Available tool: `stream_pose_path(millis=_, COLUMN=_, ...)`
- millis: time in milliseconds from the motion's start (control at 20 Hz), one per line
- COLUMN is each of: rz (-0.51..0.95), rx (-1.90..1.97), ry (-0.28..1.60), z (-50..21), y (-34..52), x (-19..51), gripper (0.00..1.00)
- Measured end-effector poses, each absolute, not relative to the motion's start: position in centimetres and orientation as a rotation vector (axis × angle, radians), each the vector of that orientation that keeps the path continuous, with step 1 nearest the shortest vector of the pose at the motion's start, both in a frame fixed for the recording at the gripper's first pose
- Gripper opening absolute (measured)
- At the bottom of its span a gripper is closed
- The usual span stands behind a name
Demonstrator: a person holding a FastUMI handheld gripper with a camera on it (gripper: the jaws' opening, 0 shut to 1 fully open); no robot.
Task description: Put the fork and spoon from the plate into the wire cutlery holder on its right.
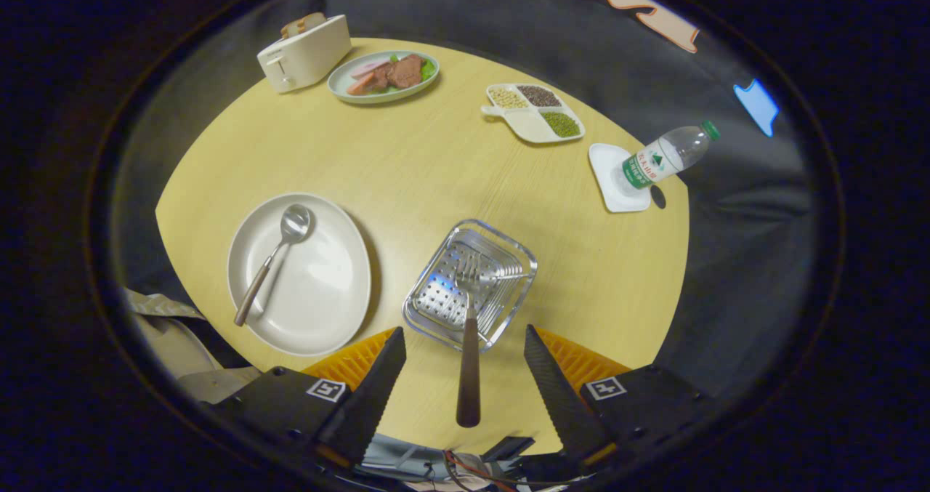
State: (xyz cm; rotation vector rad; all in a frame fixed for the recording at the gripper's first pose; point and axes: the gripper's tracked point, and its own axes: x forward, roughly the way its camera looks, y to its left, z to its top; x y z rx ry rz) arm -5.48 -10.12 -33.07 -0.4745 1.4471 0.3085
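We note the hand-held gripper [465, 376] with its fingers spread wide and nothing between them under pressure. The fork [468, 347] stands in the holder [471, 283], tines down on the perforated floor, handle leaning out toward us between the open fingers and touching neither. The spoon [270, 259] lies on the plate [299, 272], left of the holder, bowl away from us, handle slanting over the near left rim.

Risks as we judge them:
- The fork handle leans between the fingers; a careless sideways swing toward the plate could clip it and tip the fork or drag the holder.
- The spoon handle is thin and lies low on a glossy plate; a shallow pinch may slip or push the plate along the counter [436, 165].
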Motion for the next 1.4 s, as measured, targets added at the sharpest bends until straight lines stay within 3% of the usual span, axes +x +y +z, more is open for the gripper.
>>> stream_pose_path(millis=350, rz=0.253, rx=-0.334, ry=1.124, z=-31.3, y=-5.4, x=-2.5, gripper=0.99)
stream_pose_path(millis=950, rz=0.207, rx=-0.145, ry=0.87, z=-31.6, y=2.0, x=-4.9, gripper=0.99)
stream_pose_path(millis=1400, rz=0.276, rx=-0.132, ry=0.963, z=-36.0, y=7.1, x=-9.5, gripper=0.99)
